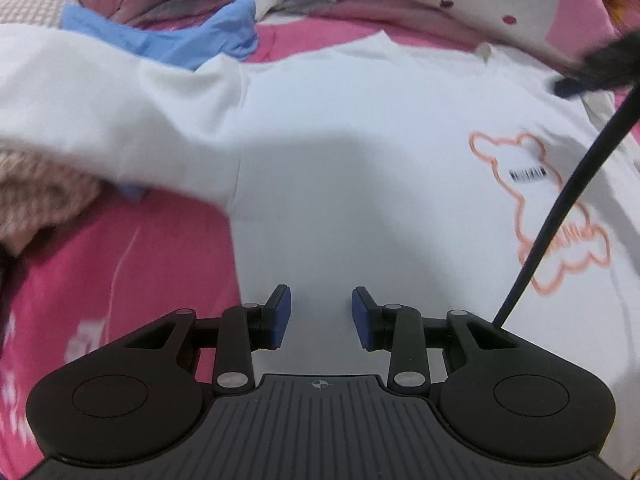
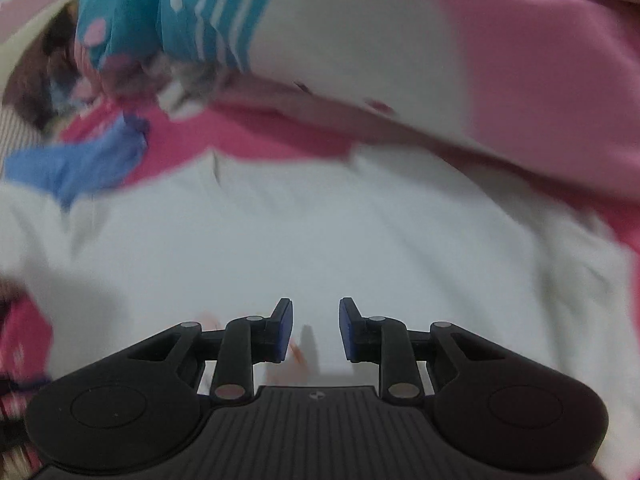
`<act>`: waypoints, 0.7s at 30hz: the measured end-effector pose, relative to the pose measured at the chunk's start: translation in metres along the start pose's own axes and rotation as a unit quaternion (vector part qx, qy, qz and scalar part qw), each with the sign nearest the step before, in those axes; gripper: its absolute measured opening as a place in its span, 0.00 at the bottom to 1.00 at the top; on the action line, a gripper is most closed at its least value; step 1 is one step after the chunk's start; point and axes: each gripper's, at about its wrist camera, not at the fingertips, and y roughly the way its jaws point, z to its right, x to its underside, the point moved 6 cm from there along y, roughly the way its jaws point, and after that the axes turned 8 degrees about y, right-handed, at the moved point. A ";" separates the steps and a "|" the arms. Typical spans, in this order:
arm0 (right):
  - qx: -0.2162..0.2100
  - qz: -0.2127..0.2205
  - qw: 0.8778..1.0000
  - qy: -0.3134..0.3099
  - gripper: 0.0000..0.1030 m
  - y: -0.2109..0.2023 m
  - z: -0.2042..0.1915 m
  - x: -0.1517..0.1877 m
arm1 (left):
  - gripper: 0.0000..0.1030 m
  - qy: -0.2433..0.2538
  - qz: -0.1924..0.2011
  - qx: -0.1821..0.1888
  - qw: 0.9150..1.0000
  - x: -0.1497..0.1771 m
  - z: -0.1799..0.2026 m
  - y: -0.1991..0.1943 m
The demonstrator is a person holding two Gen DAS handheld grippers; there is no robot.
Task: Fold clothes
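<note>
White shirt [image 1: 360, 160] with orange bear outline [image 1: 552, 208], pink bedsheet [image 1: 120, 264].

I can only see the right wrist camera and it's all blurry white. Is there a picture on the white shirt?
Observer: Yes. In the left wrist view the white shirt has an orange bear outline drawn on it, with a small black barcode mark inside.
Operator: Is the other gripper holding the shirt?
Observer: No. The left gripper is over the shirt with its jaws apart and nothing between them.
Operator: What's that blue thing beside the shirt?
Observer: A light blue garment lying on the pink bedsheet, partly under the shirt's sleeve.
Operator: Anything else over there?
Observer: A black cable crosses over the bear print.
</note>
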 end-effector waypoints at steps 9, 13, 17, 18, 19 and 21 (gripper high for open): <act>-0.004 0.003 1.000 0.005 0.16 0.130 -0.039 -0.071 | 0.33 -0.025 -0.006 0.008 1.000 -0.006 -0.007 0.022; 0.024 0.056 0.998 -0.005 0.15 0.111 -0.039 -0.093 | 0.33 -0.029 -0.002 0.013 0.999 -0.003 -0.007 0.023; -0.049 0.034 0.998 -0.023 0.15 0.096 -0.068 -0.084 | 0.33 -0.031 -0.002 0.019 0.999 -0.003 -0.008 0.022; -0.064 0.018 0.997 -0.035 0.15 0.101 -0.079 -0.078 | 0.33 -0.031 -0.001 0.021 0.999 -0.002 -0.008 0.022; -0.077 0.002 0.996 -0.050 0.15 0.109 -0.092 -0.072 | 0.33 -0.030 -0.001 0.021 0.999 -0.002 -0.008 0.022; -0.092 -0.017 0.994 -0.061 0.15 0.131 -0.107 -0.067 | 0.33 -0.029 0.000 0.022 0.999 -0.002 -0.007 0.022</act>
